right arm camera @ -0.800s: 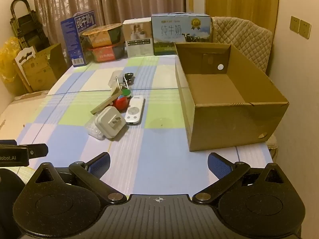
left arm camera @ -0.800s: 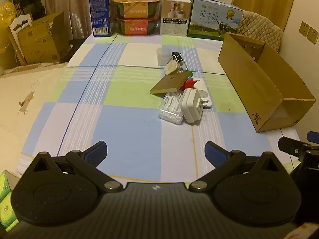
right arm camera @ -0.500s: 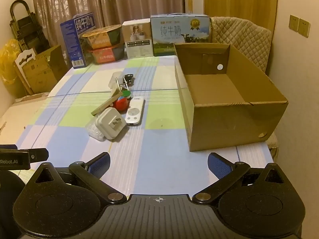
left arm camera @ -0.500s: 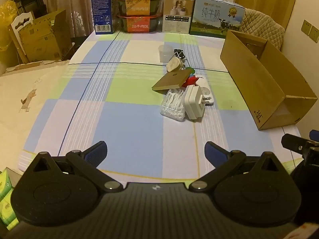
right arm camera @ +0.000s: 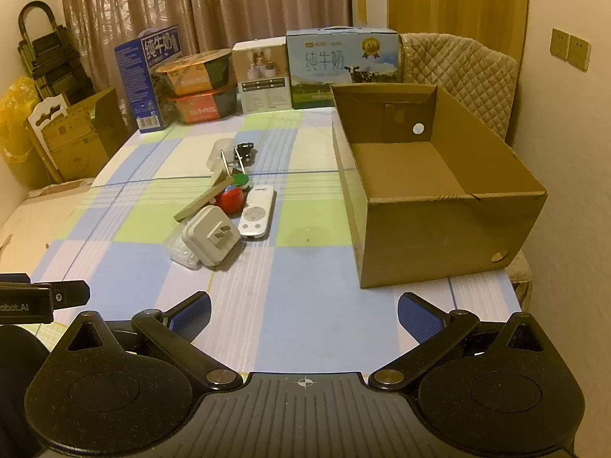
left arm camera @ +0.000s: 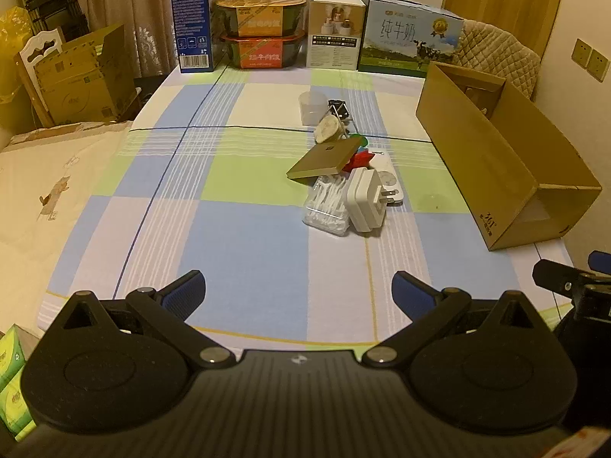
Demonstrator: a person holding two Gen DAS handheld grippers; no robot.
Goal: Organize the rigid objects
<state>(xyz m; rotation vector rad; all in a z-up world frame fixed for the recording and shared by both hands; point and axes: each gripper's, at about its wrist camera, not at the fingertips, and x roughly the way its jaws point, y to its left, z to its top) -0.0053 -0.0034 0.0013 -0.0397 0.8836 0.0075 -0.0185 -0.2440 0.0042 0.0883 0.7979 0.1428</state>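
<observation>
Looking in the cardboard box (right arm camera: 404, 168), nothing is inside yet, so the tidying has not started. The white plug (left arm camera: 366, 199), remote (right arm camera: 257, 212), flat card (left arm camera: 324, 160) and other bits sit piled on the table (left arm camera: 244, 244) beside it. Left gripper (left arm camera: 298, 291) and right gripper (right arm camera: 304, 311) hang wide apart, holding nothing. Since before, the left camera moved a bit closer.

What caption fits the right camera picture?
Open right gripper faces a pile with a white charger beside an empty cardboard box.

both wrist views face the table (left arm camera: 248, 236) lengthwise.
</observation>
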